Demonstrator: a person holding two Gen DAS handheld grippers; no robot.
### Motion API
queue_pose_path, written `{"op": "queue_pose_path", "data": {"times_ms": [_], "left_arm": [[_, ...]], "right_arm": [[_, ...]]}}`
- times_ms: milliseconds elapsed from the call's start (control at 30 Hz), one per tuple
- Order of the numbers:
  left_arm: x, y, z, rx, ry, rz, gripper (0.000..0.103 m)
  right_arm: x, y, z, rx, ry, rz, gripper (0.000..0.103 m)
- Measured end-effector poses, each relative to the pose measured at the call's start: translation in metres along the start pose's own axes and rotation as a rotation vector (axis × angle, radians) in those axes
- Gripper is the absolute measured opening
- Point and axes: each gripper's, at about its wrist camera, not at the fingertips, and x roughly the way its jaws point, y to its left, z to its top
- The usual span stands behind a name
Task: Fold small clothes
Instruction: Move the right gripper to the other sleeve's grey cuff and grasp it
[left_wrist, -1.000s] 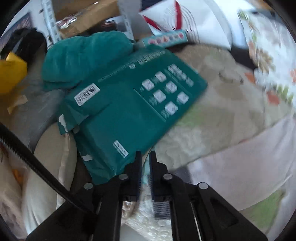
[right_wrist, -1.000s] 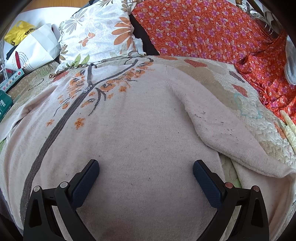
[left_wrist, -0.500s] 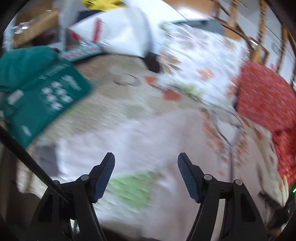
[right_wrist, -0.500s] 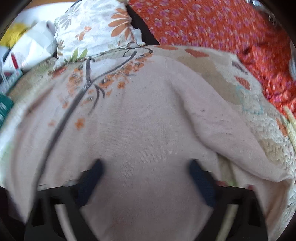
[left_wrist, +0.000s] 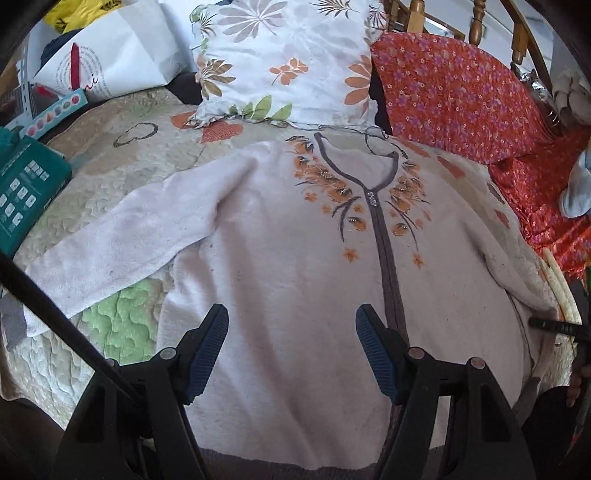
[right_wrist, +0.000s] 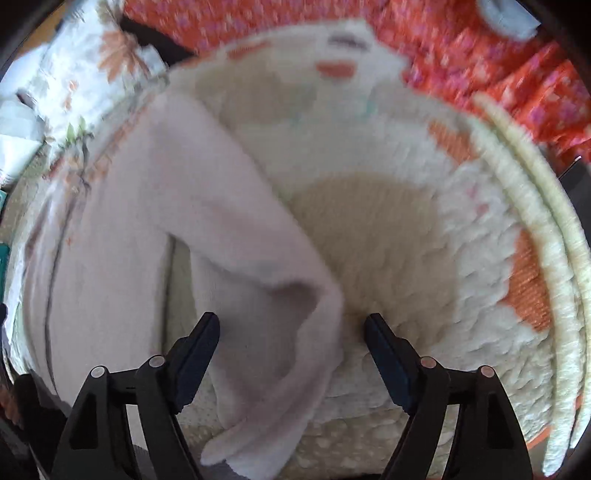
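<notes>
A pale pink zip sweater (left_wrist: 280, 258) with a grey zip and orange flower embroidery lies spread flat, front up, on a quilted bedspread (left_wrist: 122, 325). Its left sleeve (left_wrist: 122, 243) stretches out to the left. My left gripper (left_wrist: 291, 339) is open and empty, just above the sweater's lower body. In the right wrist view, my right gripper (right_wrist: 291, 343) is open and empty over the sweater's right sleeve (right_wrist: 258, 295), near its cuff end. That view is blurred.
A floral pillow (left_wrist: 284, 62) and an orange flowered cloth (left_wrist: 458, 92) lie behind the sweater. A teal package (left_wrist: 26, 192) and a white bag (left_wrist: 110, 55) sit at the left. The bedspread's corded edge (right_wrist: 546, 258) runs along the right.
My left gripper has opened and swung right from the teal package to the sweater's body. My right gripper has moved right from the sweater's body to over the right sleeve.
</notes>
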Motion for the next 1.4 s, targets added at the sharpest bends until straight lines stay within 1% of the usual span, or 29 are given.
{"op": "queue_pose_path", "data": {"times_ms": [33, 67, 100, 167, 200, 267, 300, 333, 367, 400, 467, 500, 533, 600, 700, 767, 833, 867, 900, 933, 967, 1000, 1033, 1067, 1167, 1200, 1233, 1367, 1400], "left_arm": [[0.001, -0.001, 0.001, -0.001, -0.001, 0.007, 0.071], [0.001, -0.001, 0.002, -0.004, -0.001, 0.011, 0.071], [0.0, 0.0, 0.003, -0.011, -0.004, 0.011, 0.071], [-0.003, 0.001, 0.006, -0.02, -0.019, 0.013, 0.071], [-0.005, 0.002, 0.006, -0.02, -0.03, 0.02, 0.071], [-0.004, 0.004, 0.006, -0.018, -0.035, 0.033, 0.071], [-0.003, 0.004, 0.005, -0.018, -0.03, 0.032, 0.071], [0.001, 0.004, 0.004, -0.015, -0.022, 0.032, 0.071], [0.005, 0.004, 0.002, -0.01, -0.013, 0.037, 0.071], [0.009, 0.004, 0.0, -0.004, -0.007, 0.041, 0.071], [0.02, 0.002, -0.005, 0.014, 0.017, 0.049, 0.071], [0.025, 0.001, -0.006, 0.02, 0.029, 0.05, 0.071], [0.031, 0.0, -0.008, 0.024, 0.042, 0.049, 0.071], [0.043, -0.003, -0.011, 0.038, 0.061, 0.048, 0.071], [0.06, -0.008, -0.013, 0.064, 0.067, 0.066, 0.071], [0.069, -0.009, -0.016, 0.067, 0.067, 0.084, 0.077], [0.071, -0.011, -0.019, 0.075, 0.035, 0.092, 0.084], [0.074, -0.011, -0.019, 0.049, 0.03, 0.099, 0.088], [0.075, -0.013, -0.018, 0.011, 0.017, 0.11, 0.09], [0.078, -0.017, -0.018, -0.008, 0.0, 0.129, 0.097], [0.08, -0.022, -0.02, 0.0, -0.014, 0.149, 0.102], [0.082, -0.027, -0.024, 0.034, -0.046, 0.175, 0.103], [0.083, -0.03, -0.028, 0.061, -0.08, 0.186, 0.103], [0.085, -0.03, -0.027, 0.056, -0.086, 0.183, 0.103], [0.088, -0.028, -0.021, 0.047, -0.073, 0.173, 0.103], [0.087, -0.027, -0.022, 0.045, -0.079, 0.17, 0.103], [0.087, -0.027, -0.023, 0.045, -0.087, 0.168, 0.103], [0.087, -0.027, -0.023, 0.044, -0.093, 0.167, 0.103], [0.086, -0.027, -0.023, 0.044, -0.093, 0.167, 0.103]], "right_arm": [[0.0, 0.003, 0.007, -0.032, 0.001, -0.002, 0.01], [-0.002, 0.002, 0.015, -0.053, 0.007, -0.038, 0.006], [-0.014, 0.003, 0.025, -0.086, -0.026, -0.112, 0.006], [-0.051, 0.002, 0.043, -0.147, -0.183, -0.255, 0.006], [-0.083, 0.002, 0.052, -0.175, -0.303, -0.349, 0.006], [-0.117, 0.004, 0.059, -0.197, -0.427, -0.432, 0.006], [-0.131, 0.006, 0.063, -0.197, -0.471, -0.47, 0.01], [-0.137, 0.007, 0.065, -0.186, -0.477, -0.494, 0.022], [-0.133, 0.0, 0.061, -0.172, -0.463, -0.49, 0.03], [-0.125, -0.008, 0.055, -0.172, -0.411, -0.464, 0.042], [-0.104, -0.026, 0.042, -0.147, -0.316, -0.401, 0.042], [-0.104, -0.03, 0.038, -0.131, -0.286, -0.404, 0.042], [-0.104, -0.039, 0.028, -0.1, -0.263, -0.391, 0.042], [-0.109, -0.064, 0.014, -0.007, -0.246, -0.302, 0.042], [-0.124, -0.086, -0.002, 0.119, -0.247, -0.188, 0.043], [-0.127, -0.099, -0.01, 0.187, -0.265, -0.109, 0.043], [-0.134, -0.113, -0.014, 0.268, -0.304, -0.029, 0.045], [-0.136, -0.119, -0.016, 0.321, -0.319, 0.024, 0.045], [-0.133, -0.131, -0.022, 0.411, -0.339, 0.108, 0.045], [-0.128, -0.141, -0.027, 0.494, -0.356, 0.175, 0.045], [-0.123, -0.149, -0.032, 0.569, -0.377, 0.237, 0.045], [-0.117, -0.153, -0.035, 0.615, -0.395, 0.287, 0.045], [-0.112, -0.155, -0.033, 0.623, -0.384, 0.294, 0.045], [-0.108, -0.154, -0.028, 0.608, -0.362, 0.263, 0.045], [-0.111, -0.16, -0.005, 0.511, -0.372, 0.105, 0.047], [-0.11, -0.166, 0.0, 0.509, -0.378, 0.09, 0.053], [-0.109, -0.174, 0.005, 0.516, -0.383, 0.089, 0.055], [-0.094, -0.182, 0.027, 0.479, -0.382, 0.03, 0.055], [-0.088, -0.181, 0.032, 0.469, -0.377, 0.031, 0.055]]}}
